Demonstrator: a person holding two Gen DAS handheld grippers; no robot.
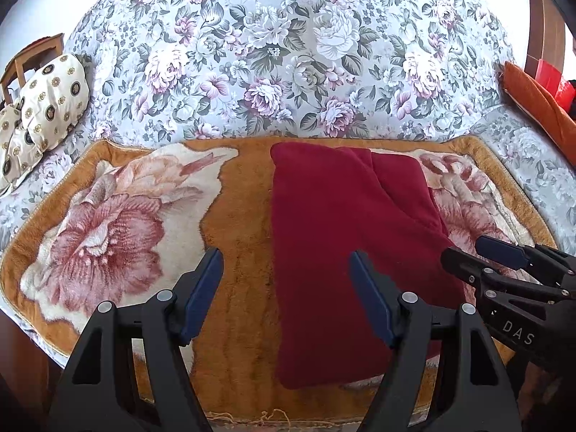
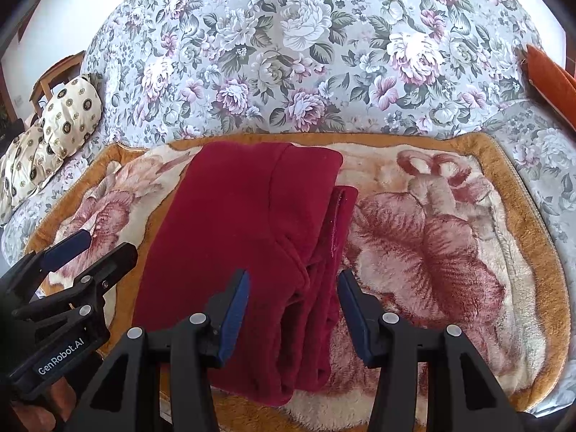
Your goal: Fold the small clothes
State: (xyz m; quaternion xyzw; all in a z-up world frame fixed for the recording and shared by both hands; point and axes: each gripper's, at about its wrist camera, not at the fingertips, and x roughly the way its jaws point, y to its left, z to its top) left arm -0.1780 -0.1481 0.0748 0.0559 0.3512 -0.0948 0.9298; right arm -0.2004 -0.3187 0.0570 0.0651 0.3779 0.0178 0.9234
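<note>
A dark red garment (image 1: pixel 342 223) (image 2: pixel 244 223) lies folded into a long rectangle on an orange plush blanket (image 1: pixel 237 216) (image 2: pixel 432 237) printed with roses. Several folded layers show along its right edge. My left gripper (image 1: pixel 285 255) hovers open over the garment's near left edge, one finger over the blanket and one over the cloth. My right gripper (image 2: pixel 294 274) is open above the near right edge, and its pads (image 2: pixel 239 298) do not press the cloth. Each gripper shows in the other's view, the right gripper (image 1: pixel 464 248) at the right and the left gripper (image 2: pixel 109 243) at the left.
The blanket covers the seat of a sofa with a grey floral back (image 1: pixel 288 54) (image 2: pixel 306 54). Cream patterned cushions (image 1: pixel 46 108) (image 2: pixel 64 122) sit at the left end and an orange cushion (image 1: pixel 536 108) (image 2: pixel 550 75) at the right. A wooden chair (image 1: pixel 32 57) stands beyond the left end.
</note>
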